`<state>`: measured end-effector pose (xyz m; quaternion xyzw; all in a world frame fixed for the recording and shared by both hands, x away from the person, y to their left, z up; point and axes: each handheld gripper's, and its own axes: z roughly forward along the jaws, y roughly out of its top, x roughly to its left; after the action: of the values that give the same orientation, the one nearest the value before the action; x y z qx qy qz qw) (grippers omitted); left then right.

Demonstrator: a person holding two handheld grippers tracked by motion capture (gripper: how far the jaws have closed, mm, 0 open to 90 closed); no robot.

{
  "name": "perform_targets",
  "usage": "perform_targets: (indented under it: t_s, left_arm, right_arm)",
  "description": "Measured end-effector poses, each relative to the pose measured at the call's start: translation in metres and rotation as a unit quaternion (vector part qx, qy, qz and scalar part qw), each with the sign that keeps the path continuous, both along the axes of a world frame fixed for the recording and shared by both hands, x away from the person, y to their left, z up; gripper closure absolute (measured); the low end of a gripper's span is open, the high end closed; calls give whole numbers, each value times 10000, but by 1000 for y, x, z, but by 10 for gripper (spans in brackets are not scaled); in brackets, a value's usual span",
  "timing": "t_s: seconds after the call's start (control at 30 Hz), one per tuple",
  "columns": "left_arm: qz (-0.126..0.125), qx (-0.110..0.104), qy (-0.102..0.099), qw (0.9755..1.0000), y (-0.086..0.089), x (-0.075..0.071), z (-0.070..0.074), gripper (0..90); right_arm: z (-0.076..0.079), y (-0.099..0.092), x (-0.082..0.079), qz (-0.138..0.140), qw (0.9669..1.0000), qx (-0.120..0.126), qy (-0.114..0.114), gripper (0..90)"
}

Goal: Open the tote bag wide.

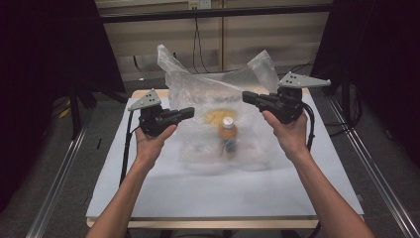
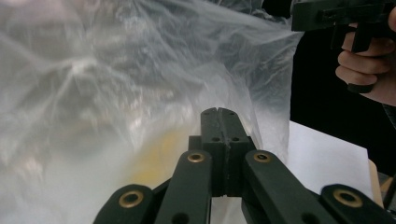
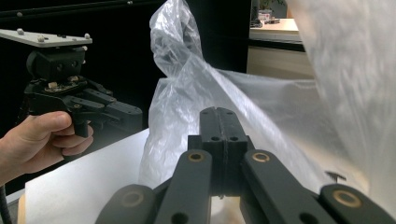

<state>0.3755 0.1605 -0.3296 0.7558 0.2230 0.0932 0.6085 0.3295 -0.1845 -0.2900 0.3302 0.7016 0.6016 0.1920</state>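
Observation:
A clear plastic bag (image 1: 198, 141) stands on the white table (image 1: 198, 196). Inside it are a small bottle (image 1: 228, 131) with a white cap and something yellow (image 1: 214, 117), which is a yellow blur (image 2: 159, 158) in the left gripper view. My left gripper (image 1: 190, 112) is at the bag's left side, its jaws pressed flat together (image 2: 218, 111) with the film (image 2: 116, 84) pulled to them. My right gripper (image 1: 245, 95) is shut the same way (image 3: 218, 110) at the bag's upper right, where the film (image 3: 196, 93) runs taut. Two bag handles stick up behind.
The table's front half is bare white board. Dark curtains flank both sides, and metal rails run along the floor. A wall with hanging cables stands behind. Each gripper view shows the other hand and its gripper, the right gripper (image 2: 336, 14) and the left gripper (image 3: 133, 114).

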Motion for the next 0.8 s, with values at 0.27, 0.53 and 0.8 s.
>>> perform_targets:
  t_s: [0.27,0.53,0.8]
  left_arm:
    - [20,-97,-176,9998,-13,16,28,900]
    - [48,-112,-206,9997,-26,29,35,900]
    - [-27,64,-217,9997,-38,36,34,900]
  right_arm:
    - [14,2,18,-292,9996,-18,47,900]
    - [15,1,34,-694,9972,-134,249,900]
    - [5,2,44,-765,9961,-171,409,900]
